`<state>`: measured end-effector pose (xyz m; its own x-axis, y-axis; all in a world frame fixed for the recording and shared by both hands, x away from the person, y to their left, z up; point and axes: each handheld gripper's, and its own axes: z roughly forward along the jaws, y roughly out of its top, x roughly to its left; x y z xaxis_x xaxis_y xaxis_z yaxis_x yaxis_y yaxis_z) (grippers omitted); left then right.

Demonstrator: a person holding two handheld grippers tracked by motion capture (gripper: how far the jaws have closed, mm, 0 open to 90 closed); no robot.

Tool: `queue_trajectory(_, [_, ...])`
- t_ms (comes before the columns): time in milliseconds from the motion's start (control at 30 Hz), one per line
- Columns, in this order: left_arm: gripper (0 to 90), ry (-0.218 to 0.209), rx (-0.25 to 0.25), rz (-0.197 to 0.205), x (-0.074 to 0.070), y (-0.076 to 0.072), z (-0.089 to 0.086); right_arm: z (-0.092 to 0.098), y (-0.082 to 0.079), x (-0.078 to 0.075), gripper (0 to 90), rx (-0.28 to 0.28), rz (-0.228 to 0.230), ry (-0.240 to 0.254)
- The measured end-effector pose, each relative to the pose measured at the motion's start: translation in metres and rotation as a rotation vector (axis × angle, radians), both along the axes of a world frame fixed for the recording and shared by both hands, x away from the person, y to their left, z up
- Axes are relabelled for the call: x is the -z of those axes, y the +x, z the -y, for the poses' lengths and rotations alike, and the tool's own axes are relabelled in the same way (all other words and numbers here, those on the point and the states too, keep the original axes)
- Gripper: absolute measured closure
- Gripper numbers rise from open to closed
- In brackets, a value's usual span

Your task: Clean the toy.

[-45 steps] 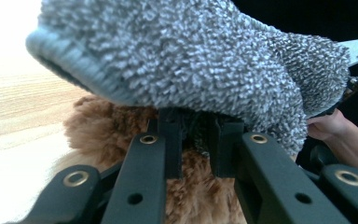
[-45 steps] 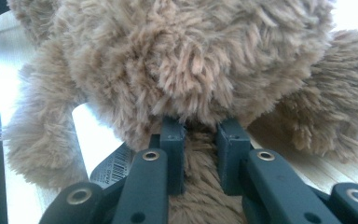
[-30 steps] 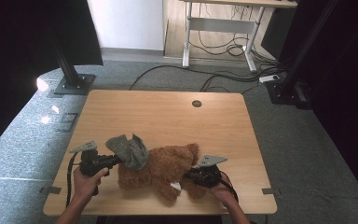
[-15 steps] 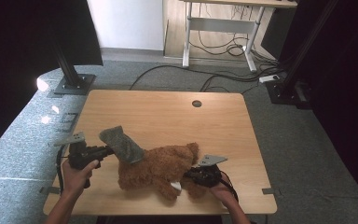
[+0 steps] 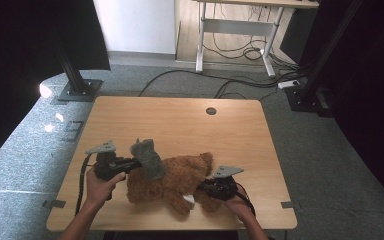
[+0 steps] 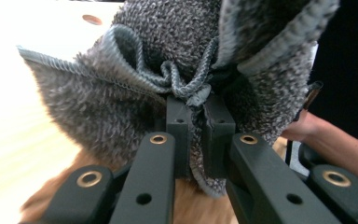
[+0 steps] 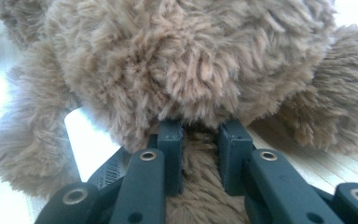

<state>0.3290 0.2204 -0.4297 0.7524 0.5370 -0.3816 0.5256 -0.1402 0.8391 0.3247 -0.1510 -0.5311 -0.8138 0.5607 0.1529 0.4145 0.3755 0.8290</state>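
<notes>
The left tool [image 5: 130, 163] is clamped tight on a bunched fold of a grey knitted cloth [image 5: 147, 157], maybe a little sweater, and holds it up over one end of the bear. In the left gripper view the ribbed edge of the cloth [image 6: 186, 88] is squeezed between the two black jaws. The right tool [image 5: 203, 186] is pinched on a tuft of brown fur low on the teddy bear [image 5: 172, 180], and in the right gripper view fur [image 7: 198, 140] fills the gap between its jaws. The bear lies on its side near the front edge of the wooden worktop [image 5: 180, 120], between the two hands. Both things look soft, light and floppy. They will bend and sag, not break. The cloth stretches, so the ribbed edge seems the best place to grab. Fur can slip, so a leg or arm looks safer. There are no boxes or bowls here.
</notes>
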Motion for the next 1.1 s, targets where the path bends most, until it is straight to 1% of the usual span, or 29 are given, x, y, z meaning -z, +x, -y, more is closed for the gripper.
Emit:
queue_trajectory(67, [82.7,0.006,0.014,0.001,-0.001,0.003,0.013,0.0,0.0,0.0,74.2,0.0,0.002,-0.001])
queue_trajectory(133, [82.8,0.019,0.034,-0.007,0.0,0.008,0.03,0.0,-0.001,0.0,74.2,0.0,0.003,-0.003])
queue_trajectory(233, [82.8,0.049,0.056,-0.034,0.007,0.014,0.049,0.0,-0.001,0.001,74.2,-0.002,0.004,-0.004])
queue_trajectory(333, [82.8,0.084,0.065,-0.047,0.013,0.019,0.062,0.0,-0.002,0.001,74.2,0.0,0.004,-0.006])
queue_trajectory(400, [82.7,0.096,0.068,-0.051,0.015,0.02,0.067,-0.001,-0.002,0.001,74.2,-0.002,0.005,-0.007])
queue_trajectory(600, [81.6,0.149,0.071,-0.03,0.013,0.02,0.08,-0.001,-0.001,0.001,74.0,-0.001,0.004,-0.01])
queue_trajectory(700, [79.9,0.162,0.072,-0.027,0.012,0.02,0.083,-0.001,-0.002,0.001,74.0,0.0,0.006,-0.012])
queue_trajectory(767, [75.5,0.166,0.067,-0.025,0.012,0.021,0.084,-0.001,-0.002,0.001,74.0,0.001,0.006,-0.011])
queue_trajectory(833, [70.8,0.184,0.06,-0.016,0.011,0.021,0.087,-0.001,-0.002,0.001,74.0,0.001,0.005,-0.012])
queue_trajectory(867, [68.1,0.201,0.056,-0.005,0.01,0.021,0.089,-0.001,-0.002,0.001,74.0,0.0,0.005,-0.011])
queue_trajectory(933, [58.6,0.24,0.045,0.009,0.008,0.02,0.096,-0.001,-0.002,0.001,73.9,0.001,0.003,-0.01])
queue_trajectory(1000, [49.9,0.29,0.028,0.035,0.006,0.019,0.104,-0.001,-0.002,0.001,74.0,0.003,0.004,-0.01])
queue_trajectory(1033, [44.6,0.323,0.03,0.04,0.006,0.019,0.11,-0.001,-0.002,0.001,73.9,0.001,0.004,-0.009])
queue_trajectory(1067, [38.6,0.339,0.034,0.038,0.006,0.02,0.114,-0.001,-0.002,0.001,73.9,0.003,0.003,-0.01])
queue_trajectory(1100, [35.7,0.358,0.039,0.035,0.006,0.021,0.118,-0.001,-0.002,0.001,73.9,0.003,0.003,-0.01])
